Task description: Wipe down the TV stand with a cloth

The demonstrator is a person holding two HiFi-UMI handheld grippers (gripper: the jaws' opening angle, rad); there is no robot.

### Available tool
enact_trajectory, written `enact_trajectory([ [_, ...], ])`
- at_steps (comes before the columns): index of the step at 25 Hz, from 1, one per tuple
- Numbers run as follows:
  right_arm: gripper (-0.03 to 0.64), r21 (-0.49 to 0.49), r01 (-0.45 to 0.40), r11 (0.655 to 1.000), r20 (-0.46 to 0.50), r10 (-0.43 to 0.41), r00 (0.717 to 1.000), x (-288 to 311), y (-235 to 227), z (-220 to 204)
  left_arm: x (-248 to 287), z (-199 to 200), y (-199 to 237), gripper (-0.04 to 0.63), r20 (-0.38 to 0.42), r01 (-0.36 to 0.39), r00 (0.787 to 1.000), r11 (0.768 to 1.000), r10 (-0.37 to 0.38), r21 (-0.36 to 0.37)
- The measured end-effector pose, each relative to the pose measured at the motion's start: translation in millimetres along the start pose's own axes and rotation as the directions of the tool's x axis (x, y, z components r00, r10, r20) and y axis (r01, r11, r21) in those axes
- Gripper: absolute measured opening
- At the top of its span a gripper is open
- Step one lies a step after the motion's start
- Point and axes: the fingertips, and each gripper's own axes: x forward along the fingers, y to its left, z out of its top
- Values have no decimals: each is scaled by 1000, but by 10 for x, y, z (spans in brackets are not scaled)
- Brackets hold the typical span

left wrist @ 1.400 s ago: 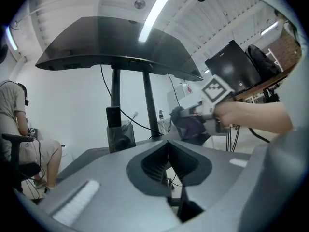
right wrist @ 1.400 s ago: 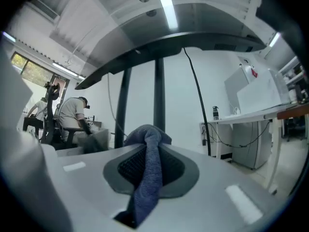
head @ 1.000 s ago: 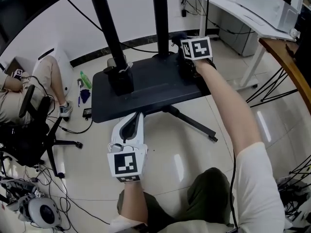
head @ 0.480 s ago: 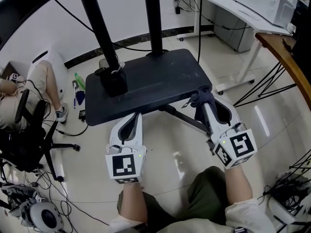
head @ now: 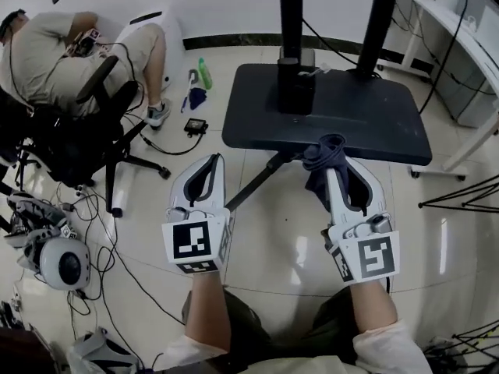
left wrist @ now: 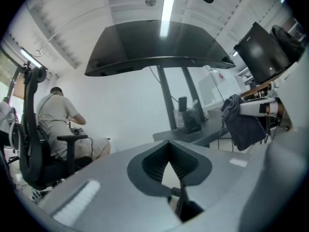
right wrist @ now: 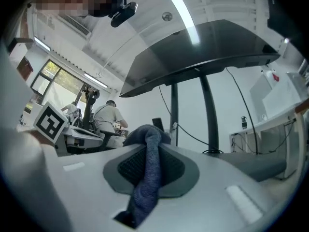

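One soft, crumpled dark-blue cloth point(head: 318, 162) hangs pinched in the right gripper's point(head: 335, 170) closed jaws, mid-frame at the flat, matte-black TV stand's point(head: 366, 119) near edge. The left gripper's point(head: 210, 166) jaws meet, empty.

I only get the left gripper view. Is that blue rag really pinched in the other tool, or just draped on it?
Observer: Pinched. The right gripper view shows the right tool with its jaws closed on the cloth.
Operator: Is it on the black stand?
Observer: The head view shows it bunched at the front edge of the TV stand, mostly hanging below.
Operator: Where's my tool?
Observer: In the head view the left tool is over the floor tiles, short of the stand.
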Motion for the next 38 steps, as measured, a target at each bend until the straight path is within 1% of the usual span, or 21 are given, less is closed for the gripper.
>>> enact_trajectory([
  [2, 52, 23, -26, 999, 11, 26, 1000, 74, 162, -67, -114, -47, 200, 29, -14, -36, 999, 999, 36, 19],
  [4, 52, 16, -43, 999, 23, 42, 999, 84, 316, -176, -179, -86, 273, 29, -27, -43, 999, 998, 44, 37],
  [5, 52, 6, -48, 999, 14, 48, 999, 80, 390, -326, -191, -108, 280, 29, -32, -40, 999, 998, 41, 43],
  [7, 52, 2, -49, 999, -69, 49, 996, 118, 473, -940, -179, -171, 255, 29, -40, -26, 999, 998, 28, 52],
  [9, 52, -24, -24, 999, -182, 19, 983, 309, 382, -1838, -138, -291, 207, 29, -57, -5, 998, 999, 7, 46],
  [11, 52, -83, 16, 996, -140, -28, 990, 702, 170, -2457, -116, -427, 174, 29, -76, 18, 997, 1000, -16, 24],
  [12, 52, -107, 35, 994, -112, -47, 993, 909, 70, -2566, -112, -469, 160, 29, -81, 28, 996, 999, -27, 15],
  [15, 52, -109, 46, 993, -84, -55, 995, 1429, -165, -2491, -70, -490, 90, 29, -78, 58, 995, 998, -58, 5],
  [20, 52, -97, 23, 995, -107, -33, 994, 1902, -369, -2508, -59, -480, 90, 29, -70, 51, 996, 999, -51, -7],
  [22, 52, -67, 29, 997, -143, -38, 989, 1954, -427, -2760, -110, -477, 129, 29, -68, 47, 997, 999, -47, -1],
  [23, 52, -54, 30, 998, -180, -39, 983, 1952, -447, -3020, -134, -477, 153, 29, -67, 46, 997, 999, -45, 6],
  [25, 52, -41, 23, 999, -303, -34, 952, 1852, -470, -3874, -156, -486, 200, 29, -64, 39, 997, 999, -37, 23],
  [27, 52, -34, 9, 999, -449, -24, 893, 1620, -483, -4904, -143, -511, 223, 29, -70, 27, 997, 999, -25, 34],
  [28, 52, -30, 3, 1000, -501, -17, 865, 1499, -472, -5311, -136, -530, 228, 29, -81, 22, 997, 999, -20, 33],
  [30, 52, -15, 0, 1000, -557, -8, 830, 1338, -451, -5897, -163, -624, 235, 29, -149, 11, 989, 1000, -10, 8],
  [31, 52, -4, 7, 1000, -572, -8, 820, 1300, -456, -6088, -192, -695, 235, 29, -202, 2, 979, 1000, -4, -12],
  [32, 52, 9, 15, 1000, -582, -7, 813, 1286, -459, -6201, -205, -739, 238, 29, -229, -4, 973, 1000, -1, -20],
  [34, 52, 34, 26, 999, -594, 0, 805, 1291, -434, -6307, -198, -738, 254, 29, -214, -5, 977, 1000, 4, -5],
  [36, 52, 67, 36, 997, -602, 11, 798, 1268, -339, -6434, -254, -768, 277, 29, -246, -11, 969, 1000, 10, -1],
  [37, 51, 88, 32, 996, -610, 28, 792, 1219, -206, -6525, -272, -742, 304, 29, -229, -14, 973, 1000, 15, 4],
  [38, 51, 110, 10, 994, -619, 60, 783, 1141, 23, -6626, -271, -679, 342, 29, -178, -17, 984, 1000, 19, 14],
])
